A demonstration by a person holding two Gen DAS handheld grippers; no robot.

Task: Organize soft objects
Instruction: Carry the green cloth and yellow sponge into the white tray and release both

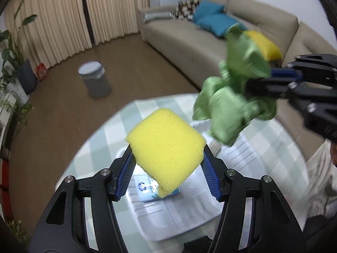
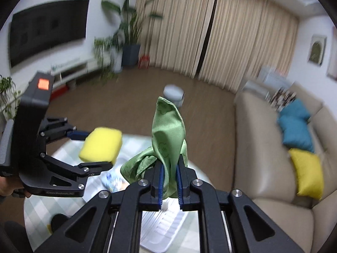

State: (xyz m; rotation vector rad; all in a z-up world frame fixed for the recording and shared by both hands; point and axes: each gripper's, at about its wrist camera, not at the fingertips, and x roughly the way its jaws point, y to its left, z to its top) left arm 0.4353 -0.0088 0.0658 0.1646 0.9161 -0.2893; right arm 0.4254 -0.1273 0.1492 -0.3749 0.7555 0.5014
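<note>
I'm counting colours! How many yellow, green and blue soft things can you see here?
Yellow: 2, the sponge and the yellow cushion
Green: 1, the cloth
Blue: 2, the blue cushions on the sofa
Total: 5
</note>
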